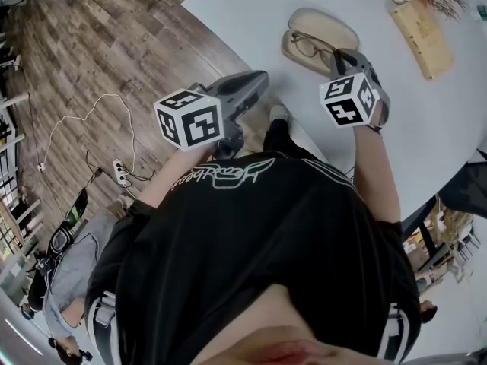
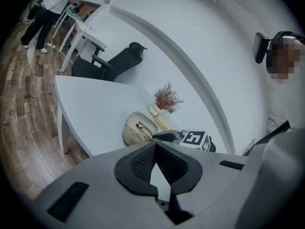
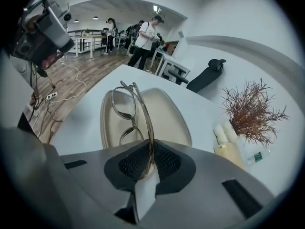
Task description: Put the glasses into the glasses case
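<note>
Beige case (image 1: 326, 24) open; right tool (image 3: 148, 159) reaches forward, pinching glasses (image 3: 125, 103) over it; left tool (image 2: 156, 149) pressed together.

Shiny metal, matt plastic, wood and cloth

The glasses (image 3: 123, 104) are made of thin, shiny metal with clear lenses. The glasses case (image 3: 171, 118) is lined with something smooth, matt and cream. The right gripper (image 3: 150, 161) and left gripper (image 2: 156, 163) are made of matt grey plastic, and their black pads (image 3: 135, 164) are marked with a rough grid. The table (image 1: 251, 21) is smooth, matt white. The floor (image 1: 99, 44) is laid with wood planks. A black cloth shirt (image 1: 251, 242) is worn.
</note>
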The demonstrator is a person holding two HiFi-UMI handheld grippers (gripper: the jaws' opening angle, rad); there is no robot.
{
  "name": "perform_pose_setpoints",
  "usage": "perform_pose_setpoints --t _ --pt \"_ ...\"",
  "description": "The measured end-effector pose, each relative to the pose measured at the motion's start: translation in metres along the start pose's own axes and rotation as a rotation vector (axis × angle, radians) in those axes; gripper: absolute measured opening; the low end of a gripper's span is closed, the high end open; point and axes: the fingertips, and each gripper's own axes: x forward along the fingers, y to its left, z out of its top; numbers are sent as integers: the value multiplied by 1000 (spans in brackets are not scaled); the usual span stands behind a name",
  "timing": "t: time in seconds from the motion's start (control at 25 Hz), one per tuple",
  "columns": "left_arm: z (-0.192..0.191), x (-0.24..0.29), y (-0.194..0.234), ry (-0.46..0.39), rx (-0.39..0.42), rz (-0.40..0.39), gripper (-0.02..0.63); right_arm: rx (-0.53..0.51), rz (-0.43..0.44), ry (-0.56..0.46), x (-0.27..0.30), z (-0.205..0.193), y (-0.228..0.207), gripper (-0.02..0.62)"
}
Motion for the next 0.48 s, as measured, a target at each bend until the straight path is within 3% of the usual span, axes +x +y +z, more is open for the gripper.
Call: perform_pose_setpoints --t 0.48 --pt "6 -7 8 -24 -4 18 5 -109 16 75 11 -1 6 28"
